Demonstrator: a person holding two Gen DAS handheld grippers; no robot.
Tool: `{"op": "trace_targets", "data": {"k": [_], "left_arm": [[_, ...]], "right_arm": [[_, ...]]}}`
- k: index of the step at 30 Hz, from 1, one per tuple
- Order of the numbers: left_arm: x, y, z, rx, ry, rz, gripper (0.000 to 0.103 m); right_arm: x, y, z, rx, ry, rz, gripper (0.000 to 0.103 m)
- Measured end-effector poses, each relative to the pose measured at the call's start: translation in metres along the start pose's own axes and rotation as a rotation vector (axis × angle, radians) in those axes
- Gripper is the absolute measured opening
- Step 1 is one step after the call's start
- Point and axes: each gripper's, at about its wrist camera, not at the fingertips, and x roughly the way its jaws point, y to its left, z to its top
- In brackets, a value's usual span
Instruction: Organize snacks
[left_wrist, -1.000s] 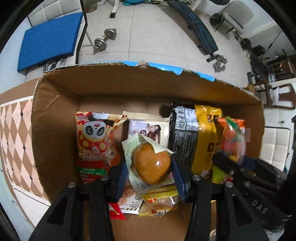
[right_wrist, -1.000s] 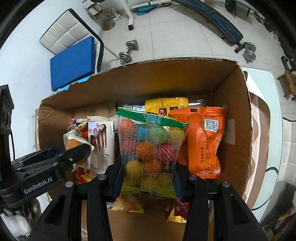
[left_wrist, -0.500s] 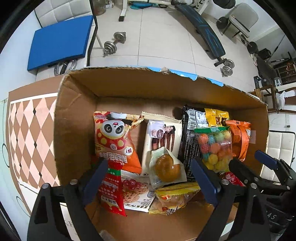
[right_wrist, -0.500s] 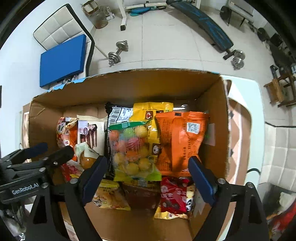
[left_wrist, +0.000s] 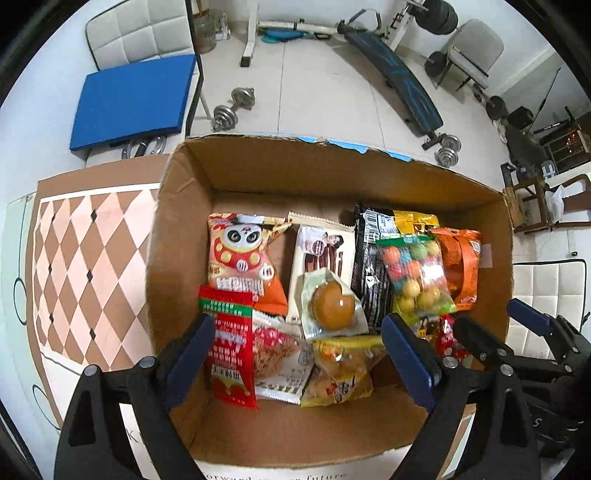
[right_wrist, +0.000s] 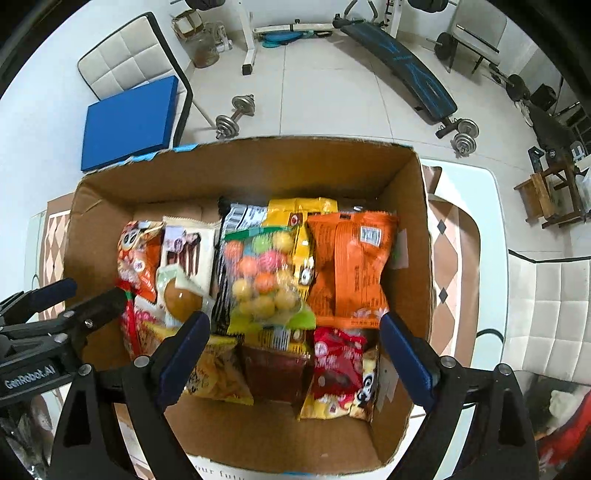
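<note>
- Both tools point down over the open brown cardboard box (left_wrist: 258, 177): left tool (left_wrist: 295, 354) and right tool (right_wrist: 291, 350), blue-padded jaws released and spread wide, nothing between the pads; the jaws have just been opening.
- Box walls stand on all four sides; a bare strip of box floor lies along the near wall, below the packets.
- Box rests on a surface with a brown-and-peach diamond-patterned cloth (left_wrist: 85, 266).
- Legible writing: "GenRobot.AI" on the left tool's body in the right wrist view; packet text is too small to read.
- Clear packet with a round golden-brown cake (left_wrist: 332, 302) lies flat in the box, between and beyond the left tool's fingers, not touched.
- Clear green-edged bag of coloured candy balls (right_wrist: 264, 277) lies beside the orange foil packet (right_wrist: 351, 273), beyond the right tool's fingers, not touched.
</note>
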Motion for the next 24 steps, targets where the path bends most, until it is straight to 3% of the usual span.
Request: {"op": "trace_targets", "data": {"k": [11,24], "left_arm": [[-0.059,-0.006,-0.059,-0.001,-0.204,0.069,0.092],[-0.146,-0.028,-0.146,0.059,-0.401,0.067,0.092]], "right_arm": [[-0.049,-0.009,-0.060,0.018,-0.135,-0.009,0.095],[-0.143,-0.021,-0.155,0.039,-0.297,0.021,0.095]]}}
